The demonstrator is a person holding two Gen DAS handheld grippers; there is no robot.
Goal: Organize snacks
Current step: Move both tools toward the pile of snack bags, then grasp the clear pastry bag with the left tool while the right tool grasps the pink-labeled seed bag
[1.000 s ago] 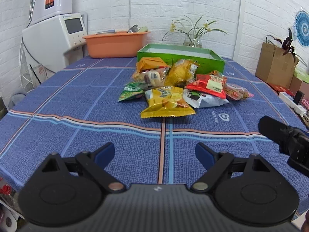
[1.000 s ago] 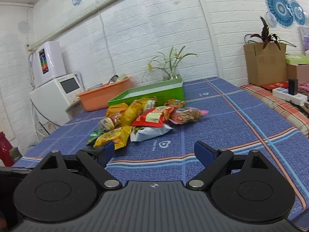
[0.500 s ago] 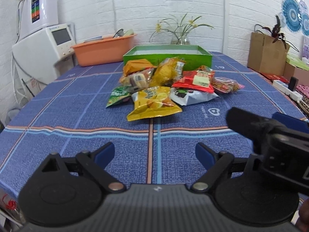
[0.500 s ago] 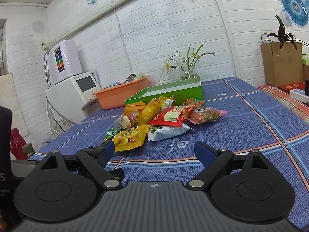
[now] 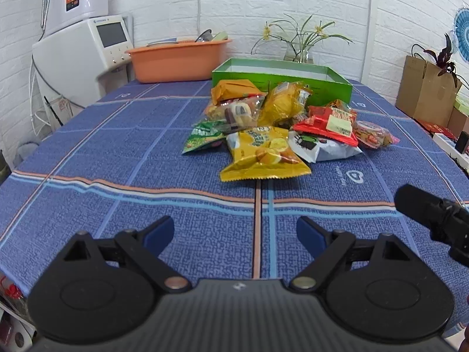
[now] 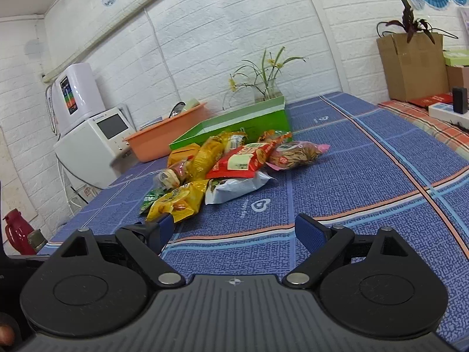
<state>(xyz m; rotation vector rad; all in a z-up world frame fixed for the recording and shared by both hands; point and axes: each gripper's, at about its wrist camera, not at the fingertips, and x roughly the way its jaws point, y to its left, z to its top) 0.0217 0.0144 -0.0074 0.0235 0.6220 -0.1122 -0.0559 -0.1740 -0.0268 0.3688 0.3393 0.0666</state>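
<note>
A pile of snack bags lies mid-table in front of an open green box [image 5: 281,72] [image 6: 249,118]. Nearest is a yellow chip bag [image 5: 262,154] [image 6: 178,199], with a white bag [image 5: 322,146] [image 6: 234,186], a red bag [image 5: 328,121] [image 6: 246,161], a green bag [image 5: 202,136] and a pink-edged clear bag [image 5: 372,135] [image 6: 296,154] around it. My left gripper [image 5: 234,234] is open and empty, over the near tablecloth, short of the pile. My right gripper [image 6: 237,230] is open and empty, to the right of the left one.
A blue patterned tablecloth [image 5: 117,146] covers the table. An orange basin [image 5: 178,58] and a flower vase [image 5: 299,55] stand at the back. A white appliance [image 5: 82,50] stands at the left. A brown paper bag [image 5: 425,88] with a plant and boxes stands to the right.
The right gripper's body drew back to the right edge of the left wrist view. The right view tilted and turned right. Both grippers stayed open; the snacks did not move.
</note>
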